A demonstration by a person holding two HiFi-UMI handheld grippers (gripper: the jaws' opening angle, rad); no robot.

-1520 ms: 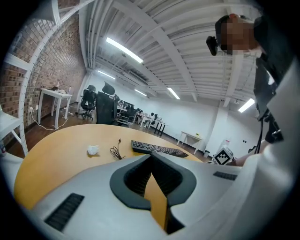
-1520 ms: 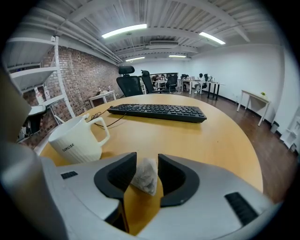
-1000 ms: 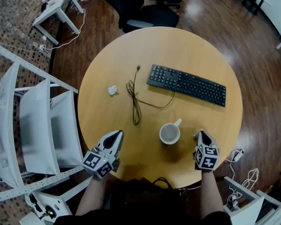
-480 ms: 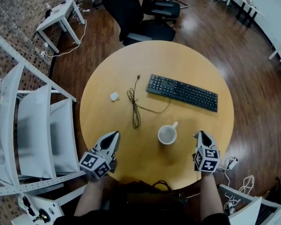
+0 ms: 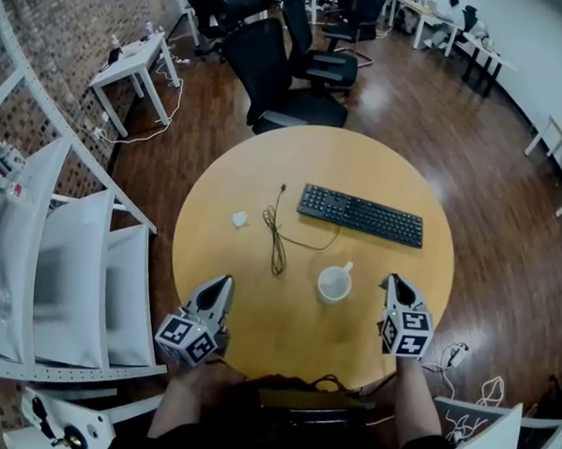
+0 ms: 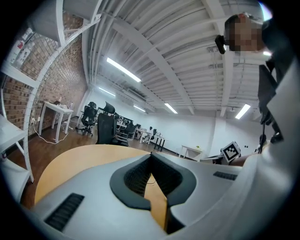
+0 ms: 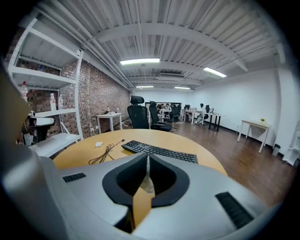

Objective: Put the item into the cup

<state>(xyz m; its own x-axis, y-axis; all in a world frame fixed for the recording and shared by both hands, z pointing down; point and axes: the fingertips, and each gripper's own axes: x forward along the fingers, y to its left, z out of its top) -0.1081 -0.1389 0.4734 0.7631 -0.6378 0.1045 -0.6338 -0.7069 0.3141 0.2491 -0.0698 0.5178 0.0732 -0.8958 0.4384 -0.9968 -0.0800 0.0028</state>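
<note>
A white mug (image 5: 335, 284) stands on the round wooden table (image 5: 378, 168), handle toward the far right. A small white crumpled item (image 5: 239, 219) lies at the table's left; it also shows in the right gripper view as the white item (image 7: 98, 144). My left gripper (image 5: 220, 286) hovers over the table's near left edge, its jaws closed together with nothing between them. To the right of the mug, my right gripper (image 5: 392, 283) is held at the near right edge, shut and empty, with fingertips meeting at the right gripper (image 7: 147, 158).
A black keyboard (image 5: 360, 215) lies across the far right of the table, and a black cable (image 5: 277, 239) trails down the middle left. White shelving (image 5: 63, 254) stands close on the left. Black office chairs (image 5: 293, 88) sit beyond the far edge.
The head view has pulled back and tilted up, so the table looks smaller and more of the room shows. Both grippers stay near the table's front edge, still shut.
</note>
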